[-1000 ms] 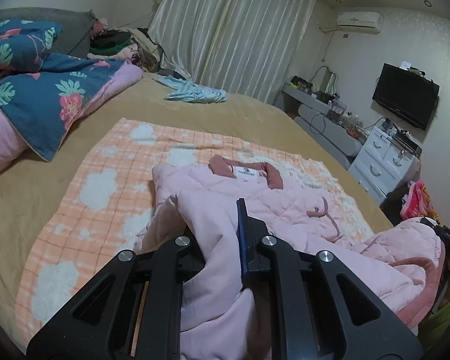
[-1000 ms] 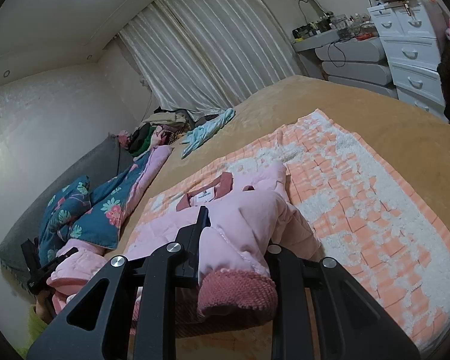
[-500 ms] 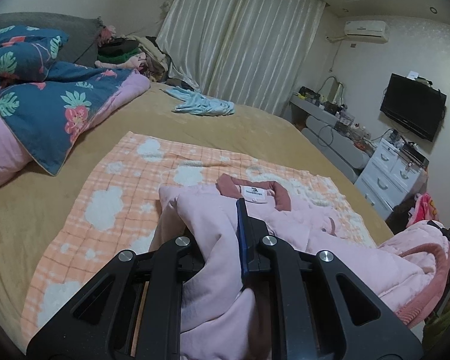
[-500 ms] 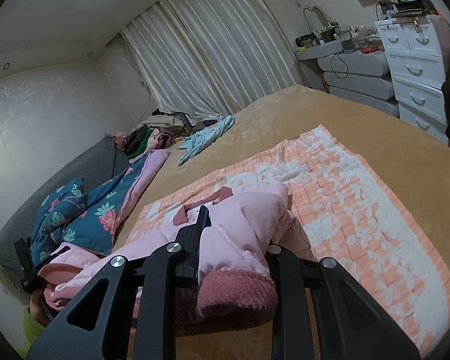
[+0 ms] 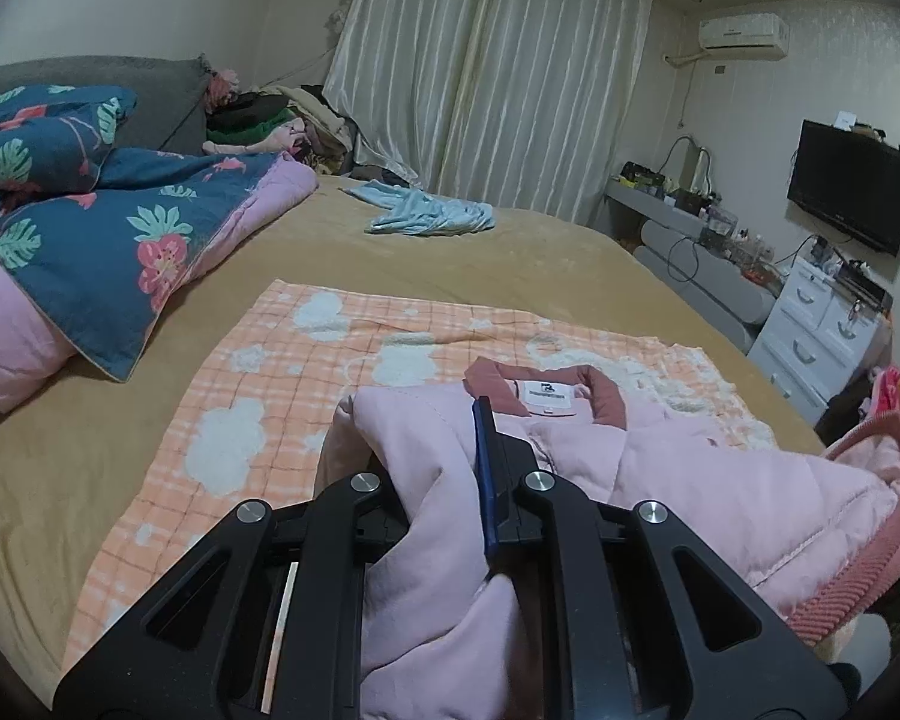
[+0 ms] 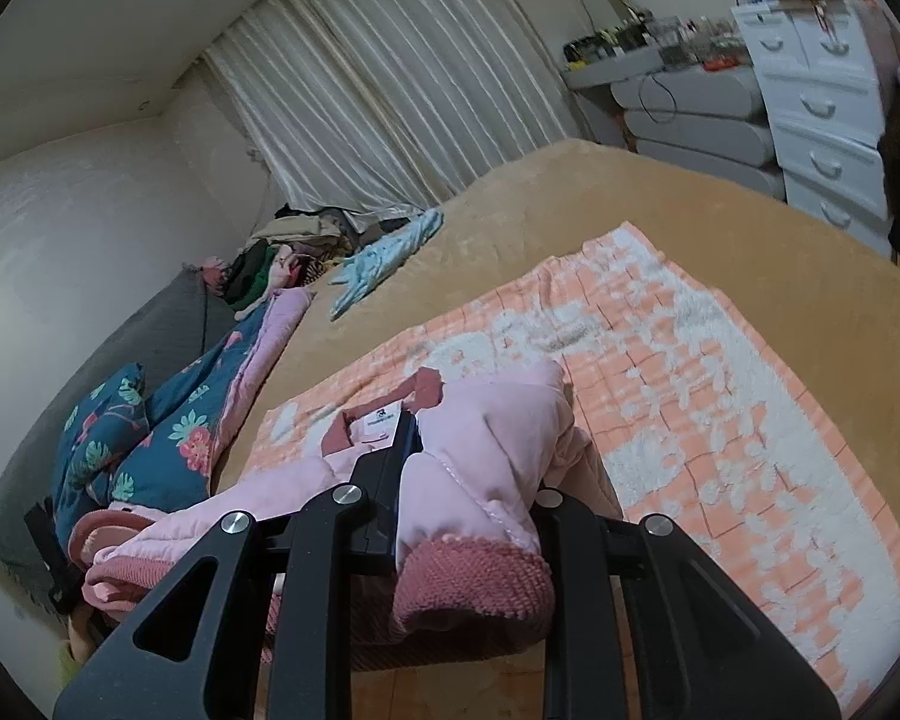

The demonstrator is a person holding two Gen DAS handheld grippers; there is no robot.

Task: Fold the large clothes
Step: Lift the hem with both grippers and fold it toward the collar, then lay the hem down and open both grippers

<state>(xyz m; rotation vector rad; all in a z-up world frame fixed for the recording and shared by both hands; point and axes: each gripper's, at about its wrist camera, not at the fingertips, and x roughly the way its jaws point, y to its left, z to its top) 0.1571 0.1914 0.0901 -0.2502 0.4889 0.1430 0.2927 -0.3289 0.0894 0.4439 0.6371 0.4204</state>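
Note:
A pink padded jacket (image 5: 660, 468) with dark pink ribbed collar and cuffs lies on an orange checked blanket (image 5: 306, 372) with white clouds, spread on the tan bed. My left gripper (image 5: 444, 462) is shut on a fold of the jacket's pink fabric, lifted off the blanket. My right gripper (image 6: 474, 468) is shut on the jacket's other end, with a ribbed cuff (image 6: 474, 582) bulging between its arms. The collar with its white label (image 6: 381, 420) faces away from me. Both grips hide the pads.
A blue floral quilt (image 5: 90, 240) with pink lining is heaped at the left. A light blue garment (image 5: 432, 216) lies farther up the bed, before a clothes pile by the curtains. White drawers (image 6: 822, 108) and a grey desk (image 5: 690, 264) stand right of the bed.
Both grippers have carried the held ends of the jacket forward toward the collar, which now sits lower and nearer in both views. Neither grip has altered.

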